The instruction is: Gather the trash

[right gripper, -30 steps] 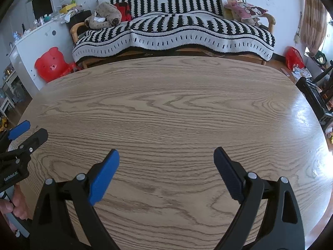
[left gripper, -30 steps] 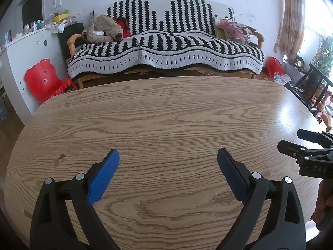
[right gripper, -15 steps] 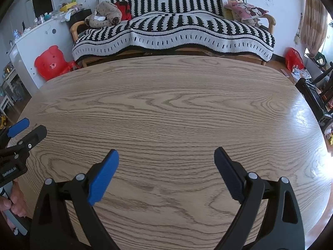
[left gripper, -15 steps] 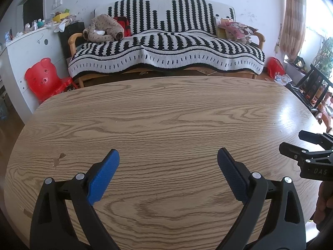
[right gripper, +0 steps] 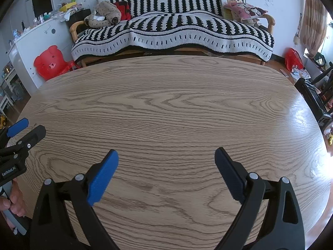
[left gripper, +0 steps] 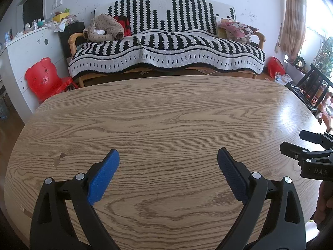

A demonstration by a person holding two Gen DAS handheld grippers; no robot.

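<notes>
My left gripper [left gripper: 168, 156] hovers open over the near part of a wooden oval table [left gripper: 166, 112], nothing between its blue pads. My right gripper [right gripper: 166, 156] is open too, over the same table. Each gripper shows at the edge of the other's view: the right gripper [left gripper: 291, 140] at the right, the left gripper [right gripper: 27, 128] at the left, both held in a hand. No trash lies on the tabletop in either view. Beyond the table's far right corner, some paper litter [left gripper: 282, 78] lies on the floor.
A sofa [left gripper: 166, 48] with a black-and-white striped cover stands behind the table. A red bear-shaped child's chair [left gripper: 44, 79] sits at the left by a white cabinet [left gripper: 27, 48]. A red bag [left gripper: 275, 65] and dark chairs [left gripper: 314, 89] are at the right.
Both grippers have barely moved; each view has drifted slightly. The fingers stay spread as before.
</notes>
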